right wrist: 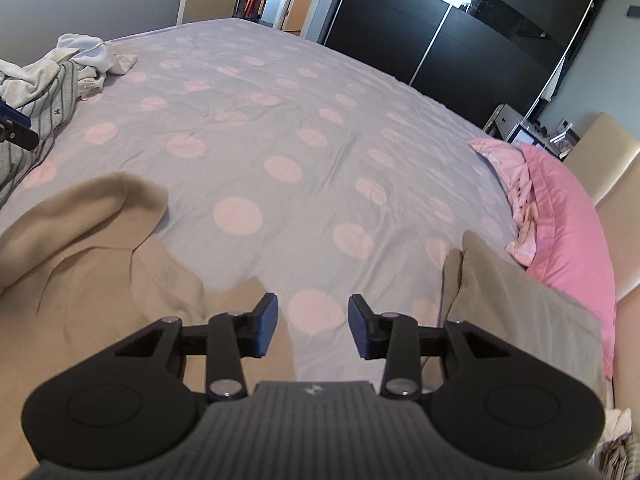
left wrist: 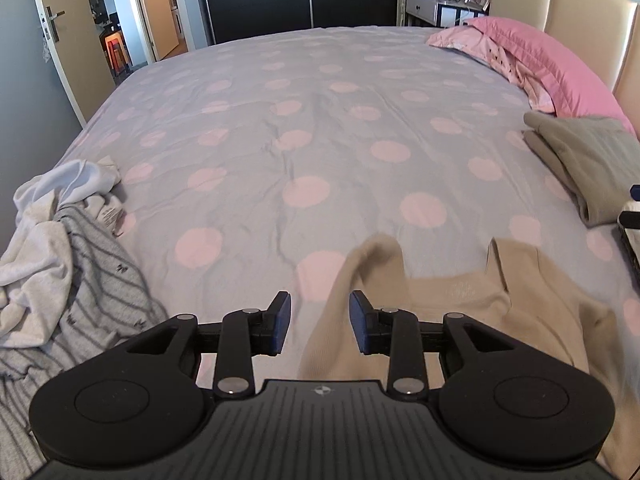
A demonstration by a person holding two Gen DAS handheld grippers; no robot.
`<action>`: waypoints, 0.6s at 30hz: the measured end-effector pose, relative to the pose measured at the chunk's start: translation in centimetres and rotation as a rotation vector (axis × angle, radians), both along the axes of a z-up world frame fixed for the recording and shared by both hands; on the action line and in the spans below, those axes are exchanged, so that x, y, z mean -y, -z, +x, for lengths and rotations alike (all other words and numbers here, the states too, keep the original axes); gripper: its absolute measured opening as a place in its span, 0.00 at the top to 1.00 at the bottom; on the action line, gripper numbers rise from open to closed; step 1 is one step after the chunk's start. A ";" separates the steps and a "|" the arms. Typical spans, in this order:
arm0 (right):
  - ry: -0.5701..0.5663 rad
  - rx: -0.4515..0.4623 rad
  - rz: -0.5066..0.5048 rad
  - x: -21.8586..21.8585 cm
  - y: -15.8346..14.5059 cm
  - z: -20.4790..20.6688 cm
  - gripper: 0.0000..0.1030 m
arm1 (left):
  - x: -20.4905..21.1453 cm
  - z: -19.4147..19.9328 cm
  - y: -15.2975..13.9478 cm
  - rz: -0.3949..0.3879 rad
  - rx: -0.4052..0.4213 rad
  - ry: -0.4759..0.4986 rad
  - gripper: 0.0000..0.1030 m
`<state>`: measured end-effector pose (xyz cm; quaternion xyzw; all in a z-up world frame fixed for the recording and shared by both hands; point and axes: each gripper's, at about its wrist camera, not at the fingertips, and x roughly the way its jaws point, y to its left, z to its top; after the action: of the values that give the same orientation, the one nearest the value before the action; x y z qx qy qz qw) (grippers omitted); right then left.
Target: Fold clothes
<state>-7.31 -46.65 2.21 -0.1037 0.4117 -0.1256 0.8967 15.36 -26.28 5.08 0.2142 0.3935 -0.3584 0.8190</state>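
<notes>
Tan top [left wrist: 460, 312] spread flat on the dotted bed cover [left wrist: 320, 128], near edge. Left gripper [left wrist: 320, 322] fingers apart, nothing pinched, one strap just under the right-side finger. Right gripper [right wrist: 313, 326] fingers apart too, bare cover between them, top [right wrist: 92, 264] off to the left side. Folded grey-green cloth [right wrist: 520, 312] beside a pink pillow [right wrist: 560, 216]. Messy white and striped pile [left wrist: 60, 248] far left.
</notes>
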 end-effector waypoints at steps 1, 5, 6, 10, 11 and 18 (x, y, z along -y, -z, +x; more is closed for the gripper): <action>0.001 -0.003 0.013 0.0 0.0 -0.5 0.59 | -0.5 -0.3 0.0 0.006 -0.001 0.002 0.71; -0.002 0.007 0.083 -0.1 -0.1 -3.2 0.60 | -2.3 -1.8 -0.2 0.026 0.003 0.014 0.71; -0.002 0.012 0.101 -0.2 -0.2 -4.0 0.60 | -2.7 -2.2 -0.2 0.030 0.005 0.018 0.71; 0.010 0.028 0.171 -0.4 -0.5 -7.3 0.59 | -4.5 -4.1 -0.1 0.034 -0.001 0.032 0.71; 0.016 0.037 0.188 -0.5 -0.4 -8.2 0.59 | -4.9 -4.5 0.0 0.033 -0.006 0.034 0.71; 0.071 0.044 0.280 -1.5 1.8 -13.1 0.58 | -7.7 -7.5 1.3 0.022 -0.078 0.040 0.71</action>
<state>-20.40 -45.18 0.39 0.0399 0.4088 -0.1009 0.9062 7.85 -18.56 3.77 0.2169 0.4249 -0.3784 0.7932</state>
